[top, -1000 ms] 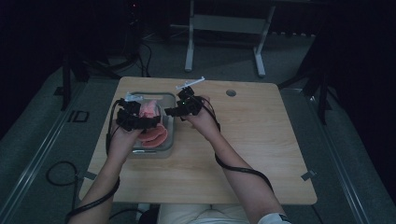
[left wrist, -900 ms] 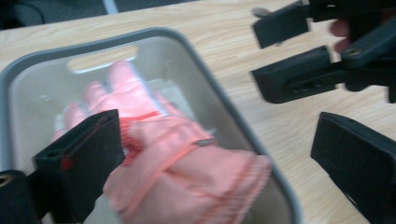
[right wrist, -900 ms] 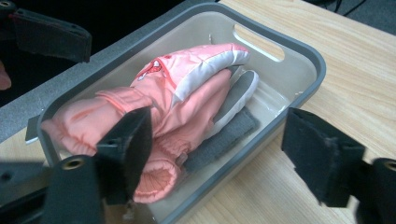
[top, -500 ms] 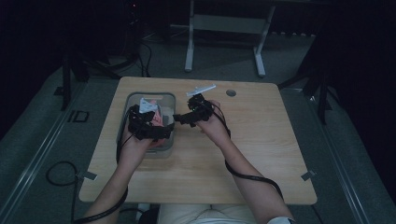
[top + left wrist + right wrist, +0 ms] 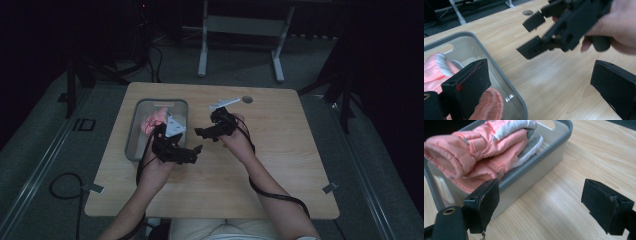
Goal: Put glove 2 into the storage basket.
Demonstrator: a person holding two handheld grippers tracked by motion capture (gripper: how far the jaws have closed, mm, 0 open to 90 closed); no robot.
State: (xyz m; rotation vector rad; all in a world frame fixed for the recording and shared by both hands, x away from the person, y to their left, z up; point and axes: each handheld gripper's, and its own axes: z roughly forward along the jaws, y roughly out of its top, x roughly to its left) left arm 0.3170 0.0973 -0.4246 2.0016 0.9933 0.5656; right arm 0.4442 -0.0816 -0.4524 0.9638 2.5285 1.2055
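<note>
Two pink and white gloves [image 5: 486, 147] lie inside the grey bin [image 5: 134, 137] at the table's [image 5: 280, 165] left part. Your left gripper [image 5: 192, 151] is just beside the bin's right wall, jaws apart and empty. Your right gripper [image 5: 202, 133] hangs near, facing the bin, jaws also apart.

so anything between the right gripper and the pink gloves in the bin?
Only the bin's near wall. The gloves lie inside, above the rim; the right gripper is open over bare table, so coming over the rim looks clear.
</note>
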